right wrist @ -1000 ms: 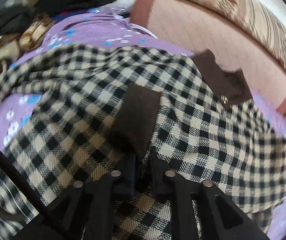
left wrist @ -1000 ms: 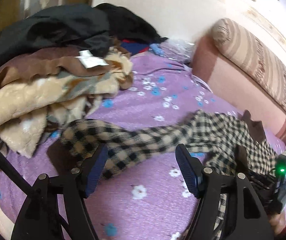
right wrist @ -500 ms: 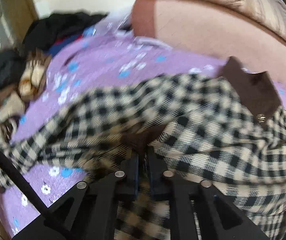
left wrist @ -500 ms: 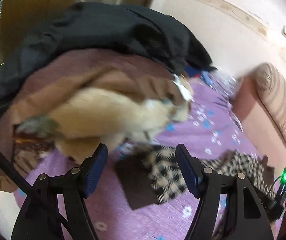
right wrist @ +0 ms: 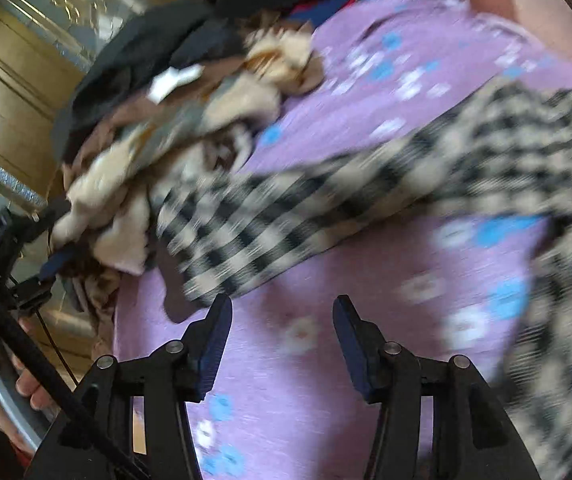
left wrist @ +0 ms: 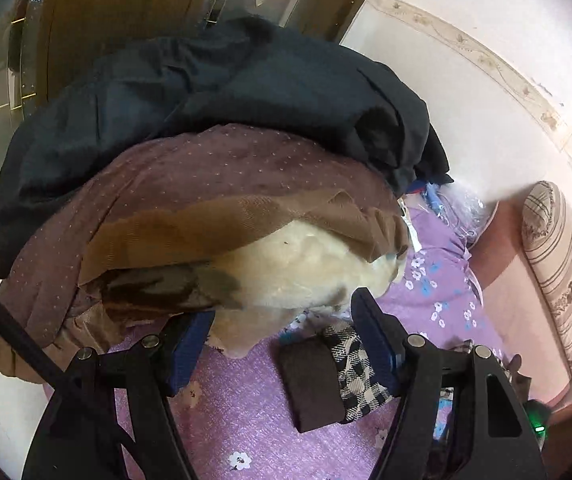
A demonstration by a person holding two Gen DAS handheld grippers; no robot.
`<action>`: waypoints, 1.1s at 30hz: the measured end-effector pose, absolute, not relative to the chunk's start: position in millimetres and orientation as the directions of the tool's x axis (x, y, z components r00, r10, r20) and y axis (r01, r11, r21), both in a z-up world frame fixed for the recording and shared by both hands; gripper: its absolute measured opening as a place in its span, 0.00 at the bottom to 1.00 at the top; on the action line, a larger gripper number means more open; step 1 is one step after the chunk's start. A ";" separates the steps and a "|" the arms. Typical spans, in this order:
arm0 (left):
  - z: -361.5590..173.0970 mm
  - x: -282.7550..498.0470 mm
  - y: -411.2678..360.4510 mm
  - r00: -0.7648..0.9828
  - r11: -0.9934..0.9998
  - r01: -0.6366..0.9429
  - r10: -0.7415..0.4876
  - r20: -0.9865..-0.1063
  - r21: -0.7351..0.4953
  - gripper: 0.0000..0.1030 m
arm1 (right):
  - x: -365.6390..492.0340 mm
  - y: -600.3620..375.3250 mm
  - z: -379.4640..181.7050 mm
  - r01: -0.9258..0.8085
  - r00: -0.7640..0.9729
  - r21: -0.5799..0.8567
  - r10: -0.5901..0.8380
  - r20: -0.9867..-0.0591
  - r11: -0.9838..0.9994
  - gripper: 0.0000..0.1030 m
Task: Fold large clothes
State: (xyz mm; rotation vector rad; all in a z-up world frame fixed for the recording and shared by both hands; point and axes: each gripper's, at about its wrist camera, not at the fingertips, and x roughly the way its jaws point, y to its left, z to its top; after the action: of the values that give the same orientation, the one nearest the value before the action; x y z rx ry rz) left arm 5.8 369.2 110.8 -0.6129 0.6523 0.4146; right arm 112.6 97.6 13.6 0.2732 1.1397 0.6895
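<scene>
A black-and-cream checked garment (right wrist: pixel 385 200) lies stretched across the purple flowered bed cover (right wrist: pixel 293 392). Its sleeve end with a dark brown cuff (left wrist: pixel 309 384) lies between the fingers of my left gripper (left wrist: pixel 286 344), which is open and close above it. My right gripper (right wrist: pixel 282 344) is open and empty, over bare cover just in front of the sleeve; that view is blurred.
A tall pile of clothes (left wrist: pixel 214 184), dark jacket on top of brown and cream fleece, stands right behind the left gripper and shows in the right wrist view (right wrist: pixel 174 92). A pink padded bed edge (left wrist: pixel 521 304) and striped bolster (left wrist: pixel 565 280) lie far right. A wooden door (left wrist: pixel 134 4) stands behind.
My right gripper has let go of the checked garment, opened and swung left towards the sleeve. My left gripper has moved left along the sleeve to its brown cuff, near the clothes pile.
</scene>
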 end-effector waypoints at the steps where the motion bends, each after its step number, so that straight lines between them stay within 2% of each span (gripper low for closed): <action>1: 110.4 5.3 370.0 0.726 0.747 -0.534 0.163 -0.669 -0.397 0.67 | 110.6 108.5 7.9 -0.357 0.230 0.539 0.631 -0.741 0.763 0.56; 2: 110.1 4.7 370.4 0.727 0.745 -0.533 0.161 -0.668 -0.401 0.67 | 109.5 118.1 2.2 -0.345 0.221 0.553 0.638 -0.738 0.759 0.57; 5: 110.2 3.4 371.4 0.731 0.741 -0.530 0.154 -0.664 -0.412 0.67 | 110.4 131.7 0.2 -0.307 0.249 0.604 0.675 -0.695 0.736 0.69; 8: 110.3 1.4 373.5 0.736 0.733 -0.531 0.150 -0.660 -0.425 0.67 | 115.3 146.3 0.3 -0.281 0.234 0.653 0.710 -0.665 0.704 0.69; 11: 109.5 1.6 373.3 0.736 0.728 -0.534 0.149 -0.660 -0.431 0.67 | 114.0 163.5 3.2 -0.318 0.257 0.601 0.677 -0.690 0.733 0.67; 13: 109.4 1.7 372.5 0.736 0.726 -0.537 0.153 -0.659 -0.430 0.67 | 111.8 173.3 4.8 -0.344 0.255 0.569 0.657 -0.709 0.747 0.36; 14: 109.4 1.6 372.1 0.736 0.725 -0.538 0.156 -0.659 -0.429 0.67 | 113.4 177.0 3.2 -0.347 0.226 0.577 0.663 -0.714 0.739 0.10; 19: 109.8 4.5 366.9 0.738 0.724 -0.535 0.150 -0.658 -0.435 0.68 | 109.9 159.2 38.8 -0.385 0.267 0.528 0.639 -0.722 0.757 0.09; 25: 111.3 17.7 336.4 0.758 0.768 -0.461 0.081 -0.647 -0.444 0.68 | 102.6 97.4 130.5 -0.494 0.356 0.365 0.566 -0.744 0.790 0.09; 30: 112.1 32.9 288.5 0.770 0.835 -0.348 -0.004 -0.638 -0.426 0.68 | 96.5 9.0 181.6 -0.486 0.442 0.168 0.407 -0.799 0.858 0.09; 33: 110.4 41.5 257.8 0.765 0.866 -0.289 -0.048 -0.642 -0.409 0.69 | 100.2 -44.1 183.3 -0.427 0.447 0.094 0.300 -0.843 0.900 0.09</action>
State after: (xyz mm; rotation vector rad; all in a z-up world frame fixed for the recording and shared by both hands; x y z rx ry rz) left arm 41.5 257.8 110.4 -0.5176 0.6940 0.1376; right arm 100.2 -44.1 183.3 -0.1390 1.0123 0.4514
